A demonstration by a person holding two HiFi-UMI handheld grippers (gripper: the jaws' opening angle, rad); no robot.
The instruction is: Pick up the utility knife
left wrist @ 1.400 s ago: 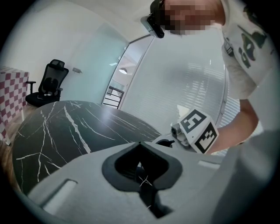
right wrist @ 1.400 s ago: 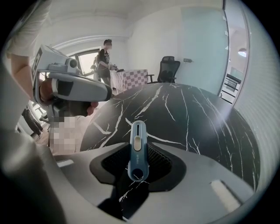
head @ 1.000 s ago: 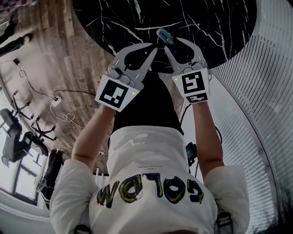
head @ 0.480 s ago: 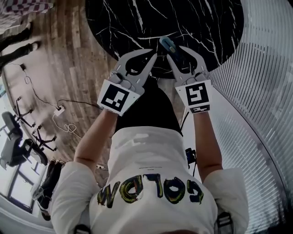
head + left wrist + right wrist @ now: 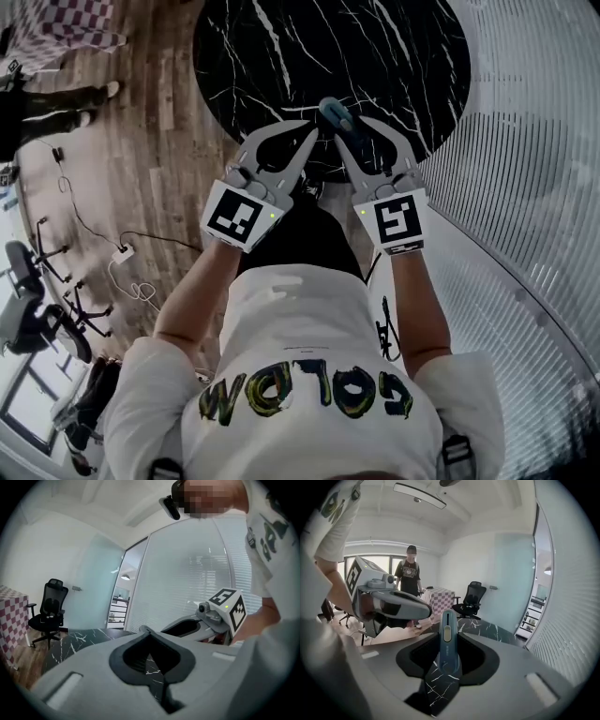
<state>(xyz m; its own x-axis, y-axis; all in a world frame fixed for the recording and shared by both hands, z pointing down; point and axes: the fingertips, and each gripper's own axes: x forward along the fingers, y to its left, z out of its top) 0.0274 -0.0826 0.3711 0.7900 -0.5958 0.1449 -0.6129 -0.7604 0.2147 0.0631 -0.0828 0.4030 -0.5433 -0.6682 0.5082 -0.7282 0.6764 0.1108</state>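
Floor (image 5: 159, 122): wood planks, left of the table.
Blinds (image 5: 534, 141): a curved pale wall close along the table's right side.
Table (image 5: 281, 56): round, black marble with white veins. Its near rim runs just under both grippers, and its top spreads wide beyond them.
Person (image 5: 309, 375): the wearer, in a white shirt, stands at the table's near rim with both forearms reaching toward it.
Bystander (image 5: 410, 576): stands on the floor beyond the table's left side, in dark clothes.
Chair (image 5: 471, 597): a black office chair past the table's far rim, near a frosted glass wall.
Left gripper (image 5: 312, 134): jaw tips together with nothing between them. It is over the table's near rim and just left of the right gripper, not touching it.
Right gripper (image 5: 349, 129): jaws clamped on the knife from both sides, over the table's near rim.
Knife (image 5: 334, 113): a blue-grey utility knife with a pale slider on its face. It stands along the right gripper's jaws, and its end pokes past the fingertips toward the table's middle. It is off the tabletop, with marble showing below it in the right gripper view.
Cable (image 5: 122, 248): a white lead loose on the floor, well left of the table.
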